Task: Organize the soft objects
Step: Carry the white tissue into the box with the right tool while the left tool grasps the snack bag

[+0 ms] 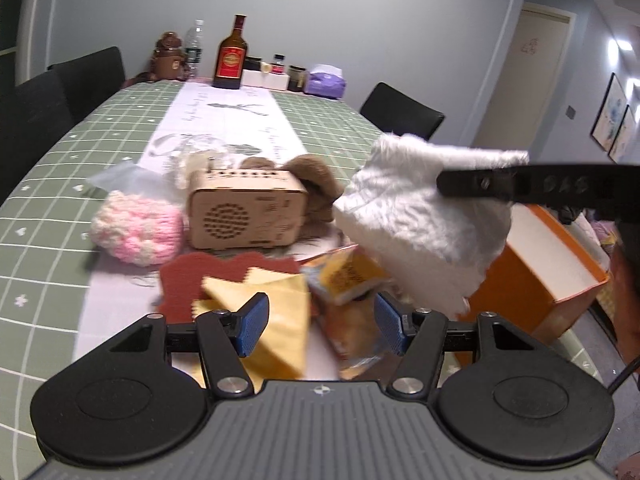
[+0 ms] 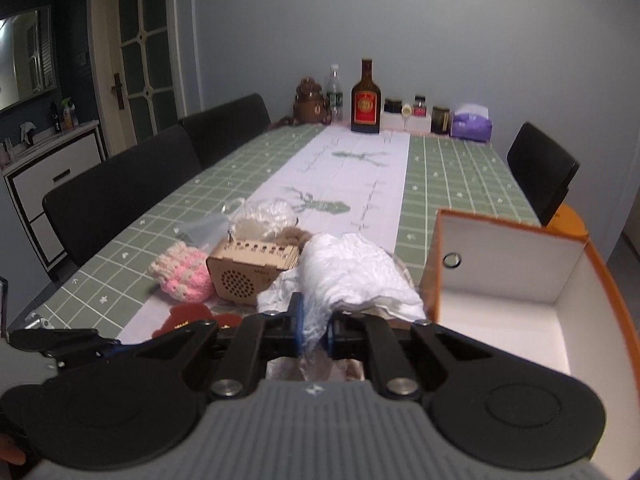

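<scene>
My right gripper (image 2: 314, 328) is shut on a white fluffy cloth (image 2: 352, 276) and holds it above the table, just left of an open orange box (image 2: 500, 264) with white inside. In the left wrist view that white cloth (image 1: 420, 220) hangs from a black finger (image 1: 520, 186) in front of the orange box (image 1: 532, 280). My left gripper (image 1: 320, 320) is open, low over a yellow cloth (image 1: 264, 288) and a yellow snack bag (image 1: 348, 276), gripping nothing. A pink knitted piece (image 1: 138, 228), a red felt piece (image 1: 192, 280) and a brown plush (image 1: 316, 184) lie nearby.
A wooden speaker box (image 1: 244, 216) stands among the soft things, with a crumpled clear plastic bag (image 2: 264, 216) behind it. Bottles (image 2: 365, 100), jars and a purple tissue box (image 2: 471, 122) line the table's far end. Black chairs (image 2: 120, 196) stand along both sides.
</scene>
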Action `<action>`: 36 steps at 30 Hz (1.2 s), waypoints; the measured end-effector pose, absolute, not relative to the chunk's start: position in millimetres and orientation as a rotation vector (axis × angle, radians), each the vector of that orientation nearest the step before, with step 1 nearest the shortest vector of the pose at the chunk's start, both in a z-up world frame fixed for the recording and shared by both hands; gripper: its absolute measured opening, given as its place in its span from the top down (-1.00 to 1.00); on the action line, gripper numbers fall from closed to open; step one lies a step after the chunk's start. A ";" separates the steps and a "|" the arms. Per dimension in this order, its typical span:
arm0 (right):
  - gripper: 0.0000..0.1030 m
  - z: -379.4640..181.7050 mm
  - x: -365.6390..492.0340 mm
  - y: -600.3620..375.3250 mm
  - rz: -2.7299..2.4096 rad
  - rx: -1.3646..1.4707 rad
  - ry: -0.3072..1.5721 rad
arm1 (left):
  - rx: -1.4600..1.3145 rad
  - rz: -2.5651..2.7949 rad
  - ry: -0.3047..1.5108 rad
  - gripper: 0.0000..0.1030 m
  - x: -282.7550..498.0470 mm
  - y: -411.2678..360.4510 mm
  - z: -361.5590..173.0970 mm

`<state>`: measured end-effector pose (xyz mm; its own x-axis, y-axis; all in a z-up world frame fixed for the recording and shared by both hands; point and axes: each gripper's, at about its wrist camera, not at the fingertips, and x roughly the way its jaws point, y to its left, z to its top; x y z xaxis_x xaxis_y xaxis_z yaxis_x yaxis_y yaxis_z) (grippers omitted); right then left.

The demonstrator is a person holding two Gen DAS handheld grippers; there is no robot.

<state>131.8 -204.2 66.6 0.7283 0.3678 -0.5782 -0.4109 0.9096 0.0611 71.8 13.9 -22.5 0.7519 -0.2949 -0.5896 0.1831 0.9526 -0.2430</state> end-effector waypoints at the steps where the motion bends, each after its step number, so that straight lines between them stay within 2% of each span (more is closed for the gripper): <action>1: 0.84 71.8 128.9 -208.9 0.428 -0.071 0.606 | -0.179 -0.263 0.674 -0.54 73.0 10.0 -21.3; 2: 0.84 76.5 126.2 -213.0 0.425 -0.071 0.591 | -0.184 -0.262 0.677 -0.60 73.8 6.3 -20.7; 8: 0.84 93.2 115.0 -240.7 0.391 -0.062 0.534 | -0.198 -0.282 0.748 -0.66 91.5 -23.5 -23.1; 14: 0.84 108.4 109.3 -272.4 0.355 -0.031 0.478 | -0.220 -0.216 0.837 -0.67 111.7 -47.2 -36.1; 23: 0.84 151.0 99.1 -307.5 0.324 -0.056 0.345 | -0.232 -0.109 0.864 -0.67 123.3 -61.5 -43.8; 32: 0.84 123.7 113.2 -325.9 0.288 -0.079 0.434 | -0.194 -0.030 0.898 -0.66 136.9 -72.1 -56.1; 33: 0.84 118.8 115.0 -328.2 0.285 -0.075 0.449 | -0.194 -0.024 0.897 -0.64 137.1 -72.0 -57.4; 36: 0.84 101.6 118.5 -335.4 0.270 -0.064 0.496 | -0.164 -0.017 0.879 -0.39 136.4 -74.6 -57.4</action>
<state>118.5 -335.4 101.6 0.8450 0.2403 -0.4778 -0.2713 0.9625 0.0043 136.4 -74.6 -57.4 0.6389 -0.0824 -0.7649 -0.0521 0.9873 -0.1498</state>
